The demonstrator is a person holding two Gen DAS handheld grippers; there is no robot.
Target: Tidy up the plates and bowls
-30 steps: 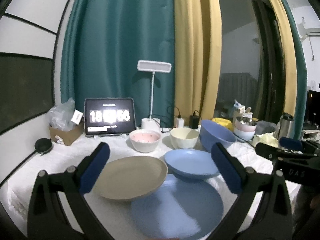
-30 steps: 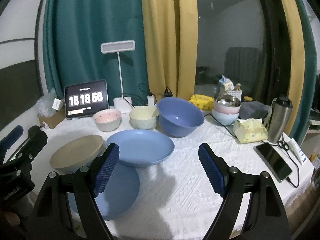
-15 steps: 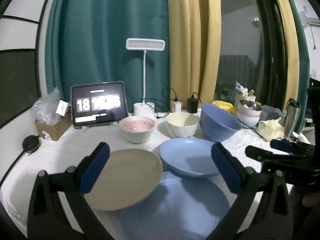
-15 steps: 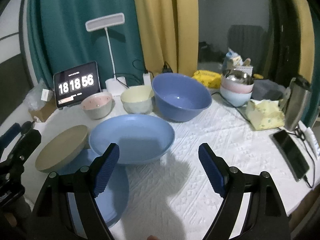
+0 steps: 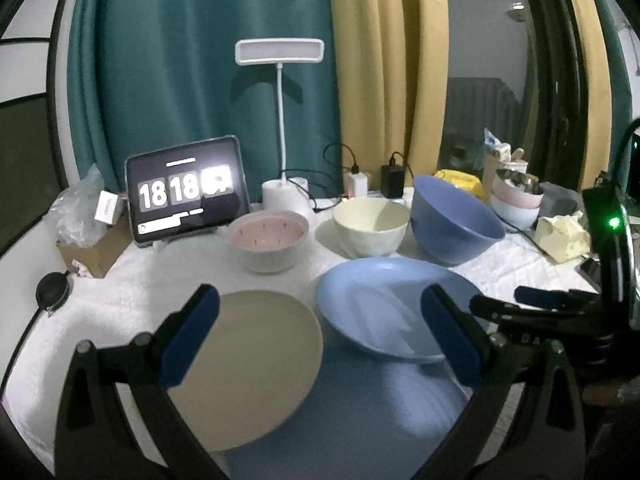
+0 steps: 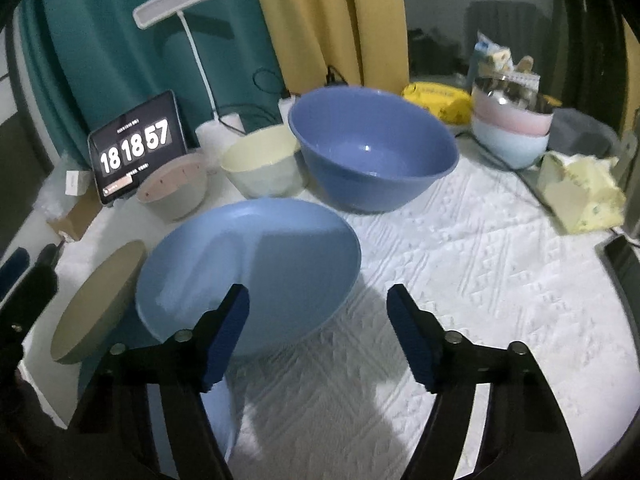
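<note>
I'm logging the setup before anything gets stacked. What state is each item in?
Left gripper: open, empty.
Right gripper: open, empty, jaws just closing.
Beige plate: overlapping flat blue plate.
Deep blue plate: tilted.
Large blue bowl: upright, empty.
Tablet: on.

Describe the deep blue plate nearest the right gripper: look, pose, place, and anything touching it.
The deep blue plate is round, matte and plain, plastic-looking, with a raised rim and shallow well. It sits tilted on the white tablecloth, one edge propped on a flat blue plate beneath it, beside a beige plate. The right gripper is open just in front of its near rim, its jaws having just been closing; contact is unclear.
</note>
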